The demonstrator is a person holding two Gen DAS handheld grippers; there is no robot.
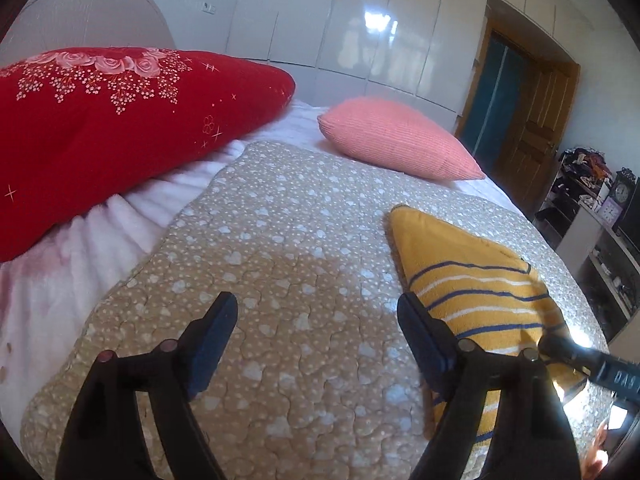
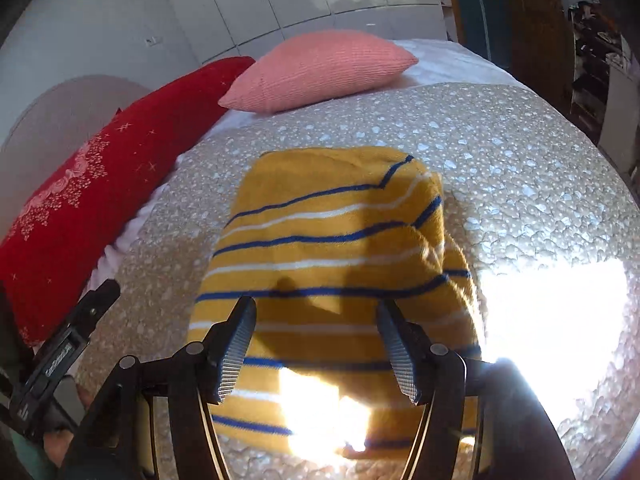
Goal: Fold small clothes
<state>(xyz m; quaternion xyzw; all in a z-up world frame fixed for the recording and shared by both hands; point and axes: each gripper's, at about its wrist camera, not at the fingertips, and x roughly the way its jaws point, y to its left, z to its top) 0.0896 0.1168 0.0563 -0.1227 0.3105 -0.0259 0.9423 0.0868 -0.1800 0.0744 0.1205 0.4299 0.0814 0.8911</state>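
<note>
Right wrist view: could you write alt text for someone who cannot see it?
An open two-finger black claw hovers over a folded mustard-yellow garment with blue and white stripes, lying on a beige quilted bedspread with pale spots. Behind it lie a pink ribbed cushion and a red floral pillow.

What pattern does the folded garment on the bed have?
The folded mustard-yellow garment has thin blue and white horizontal stripes, clearest in the right wrist view.

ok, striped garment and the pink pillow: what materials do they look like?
Striped garment: looks like fuzzy terry or fleece knit, matte; soft nap blurs the stripe edges. Pink pillow: probably corduroy or ribbed knit, matte; fine parallel ridges run across it. Exact fibre can't be told.
</note>
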